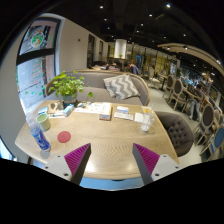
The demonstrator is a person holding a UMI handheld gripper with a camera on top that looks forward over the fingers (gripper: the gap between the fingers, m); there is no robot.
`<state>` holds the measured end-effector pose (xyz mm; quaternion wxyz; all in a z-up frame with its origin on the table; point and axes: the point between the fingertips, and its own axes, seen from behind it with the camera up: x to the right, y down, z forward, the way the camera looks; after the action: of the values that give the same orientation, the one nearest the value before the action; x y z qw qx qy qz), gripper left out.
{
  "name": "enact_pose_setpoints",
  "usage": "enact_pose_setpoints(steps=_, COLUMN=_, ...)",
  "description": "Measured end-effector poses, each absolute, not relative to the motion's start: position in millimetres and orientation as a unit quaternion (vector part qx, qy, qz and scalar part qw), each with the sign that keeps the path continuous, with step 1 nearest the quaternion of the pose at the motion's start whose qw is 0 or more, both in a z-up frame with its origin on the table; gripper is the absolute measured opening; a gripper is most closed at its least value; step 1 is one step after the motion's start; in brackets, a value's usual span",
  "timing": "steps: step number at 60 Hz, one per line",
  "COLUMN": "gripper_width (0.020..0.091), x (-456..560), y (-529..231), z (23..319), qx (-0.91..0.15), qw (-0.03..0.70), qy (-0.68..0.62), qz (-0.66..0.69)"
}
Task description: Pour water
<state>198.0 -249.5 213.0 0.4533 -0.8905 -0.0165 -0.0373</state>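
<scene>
1. Your hand-held gripper (112,160) hovers over the near edge of the wooden bench (105,135), its fingers spread wide with nothing between them.
2. The magenta pads (76,155) show on the inner faces of both fingers.
3. A water bottle with a blue label (39,135) stands upright on the bench, beyond your left finger and well off to that side.
4. A round pink coaster (64,136) lies just beside the bottle, nearer the middle.
5. A glass (146,121) stands far across the bench on the right.
6. A potted plant (68,88) sits at the far left end, with papers (100,108) lying near it.
7. A grey sofa with a zigzag cushion (120,87) stands behind the bench.
</scene>
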Motion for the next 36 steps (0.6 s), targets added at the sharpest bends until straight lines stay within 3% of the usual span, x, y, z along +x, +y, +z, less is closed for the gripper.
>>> enact_pose_setpoints(steps=8, gripper_width=0.0859, x=183.1, y=-259.9, z=196.8, qx=-0.896, qw=0.442, qy=-0.003, qz=-0.046)
enact_pose_setpoints(steps=24, gripper_width=0.086, x=58.3, y=-293.2, z=129.6, qx=-0.905, qw=0.422, qy=0.004, qz=-0.049)
enact_pose_setpoints(steps=36, gripper_width=0.0855, x=-55.2, y=-282.7, z=108.0, qx=-0.891, qw=0.454, qy=-0.013, qz=-0.012)
